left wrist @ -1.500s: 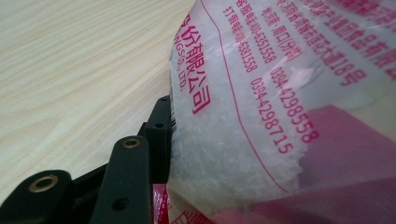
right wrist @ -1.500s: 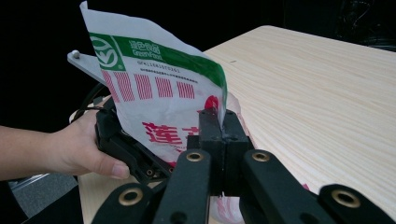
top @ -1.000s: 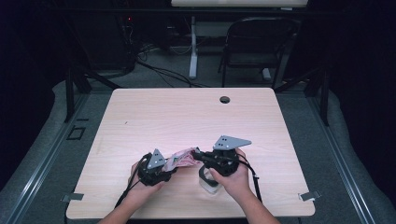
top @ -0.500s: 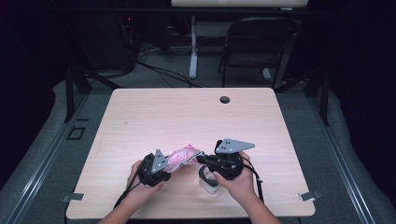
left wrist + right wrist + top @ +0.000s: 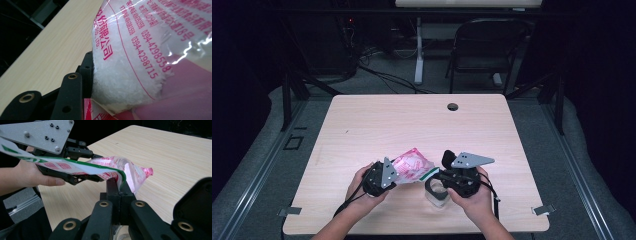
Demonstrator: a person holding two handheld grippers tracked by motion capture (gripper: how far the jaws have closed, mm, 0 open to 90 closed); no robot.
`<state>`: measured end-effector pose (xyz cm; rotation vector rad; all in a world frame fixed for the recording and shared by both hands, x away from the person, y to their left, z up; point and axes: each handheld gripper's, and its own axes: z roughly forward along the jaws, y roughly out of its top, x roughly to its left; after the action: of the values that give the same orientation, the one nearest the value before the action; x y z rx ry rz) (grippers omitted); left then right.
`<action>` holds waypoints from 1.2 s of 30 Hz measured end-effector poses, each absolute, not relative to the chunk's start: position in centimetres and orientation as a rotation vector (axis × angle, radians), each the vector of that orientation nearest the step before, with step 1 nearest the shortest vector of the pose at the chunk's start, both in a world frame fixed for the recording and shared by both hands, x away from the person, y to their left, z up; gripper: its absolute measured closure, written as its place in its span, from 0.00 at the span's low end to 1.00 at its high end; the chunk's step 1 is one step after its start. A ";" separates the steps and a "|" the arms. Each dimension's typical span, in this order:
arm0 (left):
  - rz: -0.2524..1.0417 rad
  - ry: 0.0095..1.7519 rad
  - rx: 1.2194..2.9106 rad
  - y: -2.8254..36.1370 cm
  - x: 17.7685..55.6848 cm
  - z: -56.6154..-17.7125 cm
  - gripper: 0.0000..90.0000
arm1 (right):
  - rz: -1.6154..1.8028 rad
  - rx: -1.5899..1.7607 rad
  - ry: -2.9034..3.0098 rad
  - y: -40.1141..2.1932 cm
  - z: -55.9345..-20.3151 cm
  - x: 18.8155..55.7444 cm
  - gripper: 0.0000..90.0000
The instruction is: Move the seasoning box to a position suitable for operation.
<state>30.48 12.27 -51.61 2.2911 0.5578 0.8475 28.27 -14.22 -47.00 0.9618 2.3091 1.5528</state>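
Observation:
A clear plastic bag with pink print and white crystals inside hangs just above the table between both grippers. My left gripper is shut on the bag's body; in the left gripper view one black finger presses into the crystal-filled bag. My right gripper is shut on the bag's green-edged strip, its jaws pinched together. The bag's pink bulk sits beyond them. A small clear jar stands on the table under the right gripper.
The light wood table has a round cable hole near its far edge. A folding chair and cables stand on the floor beyond. Both hands work near the table's front edge; the left hand holds its gripper close by.
The bag has risen and tipped up between the grippers, showing more of its pink side. The left gripper lifted with it; the right one shifted slightly to the right.

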 end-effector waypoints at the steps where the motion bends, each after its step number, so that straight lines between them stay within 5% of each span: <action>1: 0.860 0.544 2.303 12.2 30.5 -51.4 0.66 | 1.559 0.970 2.306 -14.4 -47.0 28.2 1.00; 36: 1.073 0.441 2.331 10.9 30.2 -53.1 0.66 | 1.578 1.082 2.279 -15.6 -50.9 27.7 1.00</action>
<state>30.15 10.90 -53.07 2.3314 0.4406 1.0734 27.66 -15.57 -50.92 1.0816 2.2794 1.5778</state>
